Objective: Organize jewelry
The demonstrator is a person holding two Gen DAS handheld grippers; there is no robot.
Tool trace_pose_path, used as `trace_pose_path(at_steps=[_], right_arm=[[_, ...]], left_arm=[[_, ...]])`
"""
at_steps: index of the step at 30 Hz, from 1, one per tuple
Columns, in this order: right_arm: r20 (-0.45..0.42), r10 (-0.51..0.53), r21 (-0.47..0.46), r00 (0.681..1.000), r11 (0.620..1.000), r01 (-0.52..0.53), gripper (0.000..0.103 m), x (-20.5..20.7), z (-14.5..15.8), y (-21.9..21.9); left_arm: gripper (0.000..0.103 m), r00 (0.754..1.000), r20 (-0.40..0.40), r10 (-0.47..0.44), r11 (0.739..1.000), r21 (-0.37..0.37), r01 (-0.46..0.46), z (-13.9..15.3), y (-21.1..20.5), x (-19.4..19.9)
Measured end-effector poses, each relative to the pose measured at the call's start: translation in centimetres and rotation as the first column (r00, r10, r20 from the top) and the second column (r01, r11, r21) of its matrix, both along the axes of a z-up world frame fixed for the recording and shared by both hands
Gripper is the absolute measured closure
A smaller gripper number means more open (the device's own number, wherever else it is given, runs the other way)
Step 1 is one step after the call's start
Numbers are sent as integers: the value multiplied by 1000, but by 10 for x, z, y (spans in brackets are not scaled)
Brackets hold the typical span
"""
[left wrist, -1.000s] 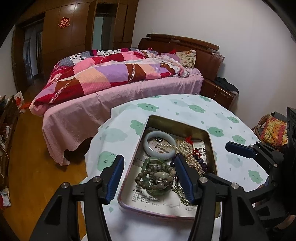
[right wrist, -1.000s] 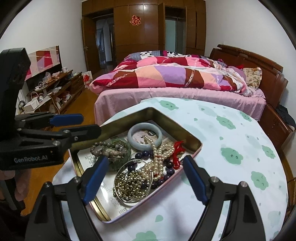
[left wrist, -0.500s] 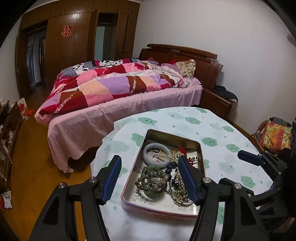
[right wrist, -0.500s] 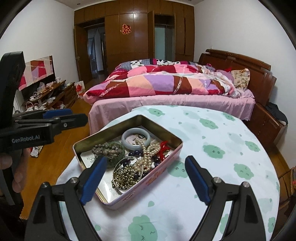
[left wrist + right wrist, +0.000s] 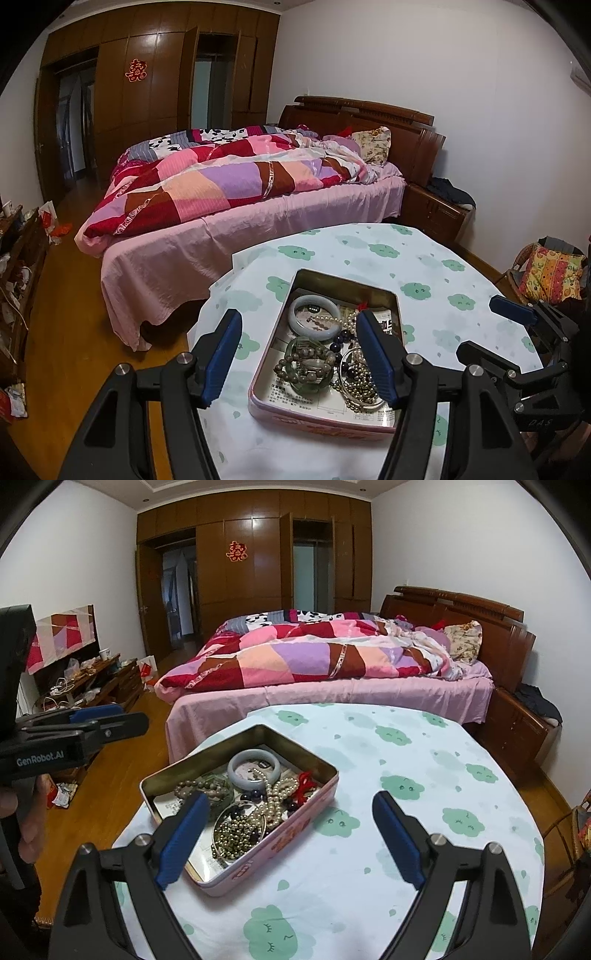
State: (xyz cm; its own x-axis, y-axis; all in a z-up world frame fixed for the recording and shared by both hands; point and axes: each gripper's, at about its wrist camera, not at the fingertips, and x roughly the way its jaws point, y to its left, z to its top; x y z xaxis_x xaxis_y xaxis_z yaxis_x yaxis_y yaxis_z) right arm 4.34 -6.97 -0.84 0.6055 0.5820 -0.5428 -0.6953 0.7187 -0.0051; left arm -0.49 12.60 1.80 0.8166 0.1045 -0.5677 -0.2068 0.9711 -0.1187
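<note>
A pink tin (image 5: 369,291) sits on the round table and holds tangled jewelry. Inside lie a pale jade bangle (image 5: 325,334), a brown bead bracelet (image 5: 306,365) over a green bangle, pearl strands (image 5: 280,790) and a gold bead string (image 5: 236,830). My left gripper (image 5: 298,315) hovers open above the tin's near end with nothing between its fingers. My right gripper (image 5: 291,797) hangs over the tin's (image 5: 236,738) right side. Its jaws are opening and hold nothing. Each gripper also shows at the edge of the other's view.
The table (image 5: 406,775) wears a white cloth with green clouds, bare to the tin's right. A bed (image 5: 332,694) with a patchwork quilt stands just behind it. A chair with a bright cushion (image 5: 550,273) is at the right. A hand (image 5: 22,812) holds the left gripper's handle.
Both grippers have risen and drawn back from the tin, which now looks smaller and lower in both views. The right gripper's jaws stand wider. The jewelry has not moved.
</note>
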Motion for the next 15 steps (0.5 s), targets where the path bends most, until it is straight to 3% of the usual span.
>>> trace_pose_path(at_steps=[15], right_arm=[[17,-11,-3,1000,1000,11,9,-2,5,-4]], left_arm=[[38,1000,7,3,1000,0,-3,4,2,-2]])
